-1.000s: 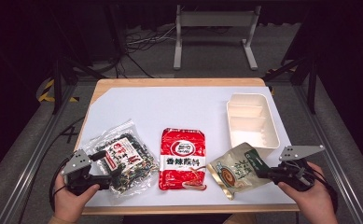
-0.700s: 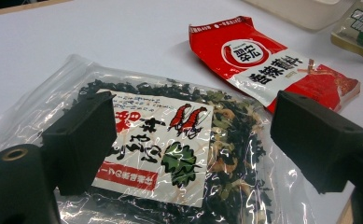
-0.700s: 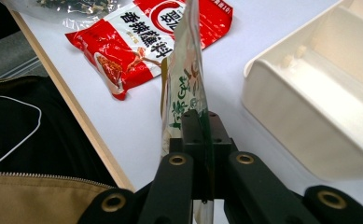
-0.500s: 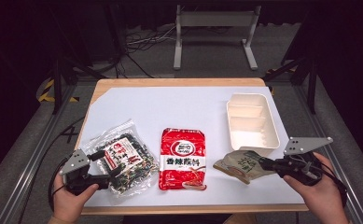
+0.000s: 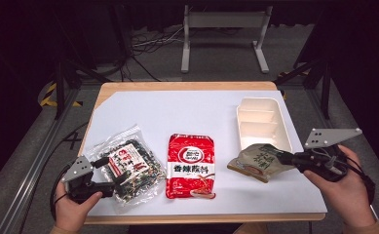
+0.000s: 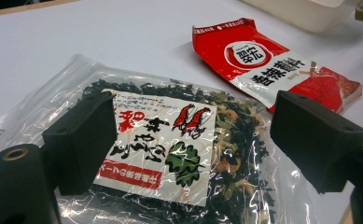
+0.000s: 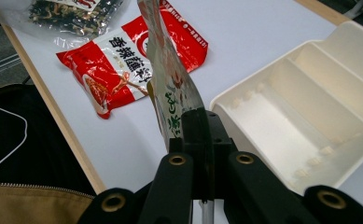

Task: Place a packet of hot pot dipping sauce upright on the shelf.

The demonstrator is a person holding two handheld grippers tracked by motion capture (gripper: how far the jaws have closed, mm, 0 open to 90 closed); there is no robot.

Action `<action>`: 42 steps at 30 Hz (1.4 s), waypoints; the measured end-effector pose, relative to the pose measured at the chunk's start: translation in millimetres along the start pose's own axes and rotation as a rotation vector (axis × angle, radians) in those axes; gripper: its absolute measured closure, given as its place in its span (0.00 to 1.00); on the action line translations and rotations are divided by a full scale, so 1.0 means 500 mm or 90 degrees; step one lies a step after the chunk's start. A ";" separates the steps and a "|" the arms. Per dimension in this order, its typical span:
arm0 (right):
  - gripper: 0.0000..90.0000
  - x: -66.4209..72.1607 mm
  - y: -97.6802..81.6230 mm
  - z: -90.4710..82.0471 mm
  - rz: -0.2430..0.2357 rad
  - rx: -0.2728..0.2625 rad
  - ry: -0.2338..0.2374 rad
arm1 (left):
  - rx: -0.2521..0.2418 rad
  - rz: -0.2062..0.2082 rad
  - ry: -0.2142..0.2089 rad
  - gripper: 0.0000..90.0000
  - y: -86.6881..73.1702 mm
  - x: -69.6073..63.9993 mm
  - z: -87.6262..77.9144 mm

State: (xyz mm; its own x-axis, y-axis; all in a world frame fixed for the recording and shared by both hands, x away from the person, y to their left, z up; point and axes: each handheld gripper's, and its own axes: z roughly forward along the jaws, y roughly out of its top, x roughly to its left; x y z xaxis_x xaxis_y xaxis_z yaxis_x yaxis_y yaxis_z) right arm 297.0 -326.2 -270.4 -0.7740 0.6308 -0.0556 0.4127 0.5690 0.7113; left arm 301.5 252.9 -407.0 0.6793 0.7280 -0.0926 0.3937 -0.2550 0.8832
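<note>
The brown packet (image 5: 259,162) was pinched at its edge by the right tool (image 5: 285,158), lifted just beside the near end of the white tray (image 5: 263,122). The left tool (image 5: 110,175) was spread over the seaweed bag (image 5: 128,165). The packet should be kept level and lowered into a tray compartment before release.

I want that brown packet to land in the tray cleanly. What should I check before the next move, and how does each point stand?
1. Right gripper shut on the brown packet: ok, jaws clamp its edge.
2. Packet lifted off the table: cannot tell, part may touch.
3. Tray compartments free: ok, all look empty.
4. Path to the tray unblocked: ok, the red packet lies to the side.
5. Left gripper out of the way: ok, open over the seaweed bag.
</note>
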 end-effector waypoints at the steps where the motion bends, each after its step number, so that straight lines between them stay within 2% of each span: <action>1: 0.99 0.000 0.000 0.000 0.000 0.000 0.000 | 0.000 0.000 0.000 0.17 0.000 0.000 0.000; 6: 0.99 -0.009 0.029 -0.021 -0.014 -0.002 -0.020 | -0.001 -0.002 0.000 0.17 0.000 0.001 0.000; 10: 0.99 -0.017 0.050 -0.035 -0.018 -0.005 -0.022 | 0.000 -0.001 0.002 0.17 0.000 0.002 -0.001; 17: 0.99 -0.032 0.078 -0.042 -0.025 -0.004 -0.028 | -0.001 0.001 0.006 0.17 0.000 0.003 -0.001; 26: 0.99 -0.048 0.131 -0.050 -0.046 -0.006 -0.044 | -0.001 -0.003 0.005 0.17 -0.001 0.003 0.000; 32: 0.99 -0.068 0.153 -0.048 -0.043 -0.012 -0.036 | 0.000 -0.003 0.004 0.16 -0.002 0.002 -0.001; 33: 0.99 -0.079 0.160 -0.046 -0.042 -0.015 -0.032 | 0.001 -0.001 0.005 0.16 -0.002 0.003 0.000; 42: 0.99 -0.120 0.180 -0.034 -0.045 -0.017 -0.034 | 0.003 0.001 0.008 0.16 -0.007 0.003 -0.001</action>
State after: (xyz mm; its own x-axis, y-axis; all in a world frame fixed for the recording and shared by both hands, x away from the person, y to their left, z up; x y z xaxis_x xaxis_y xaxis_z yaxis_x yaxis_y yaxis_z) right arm 372.4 -321.8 -191.2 -0.7733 0.6176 -0.1432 0.3447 0.5992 0.7226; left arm 300.8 255.1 -409.9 0.6720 0.7357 -0.0850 0.3955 -0.2594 0.8811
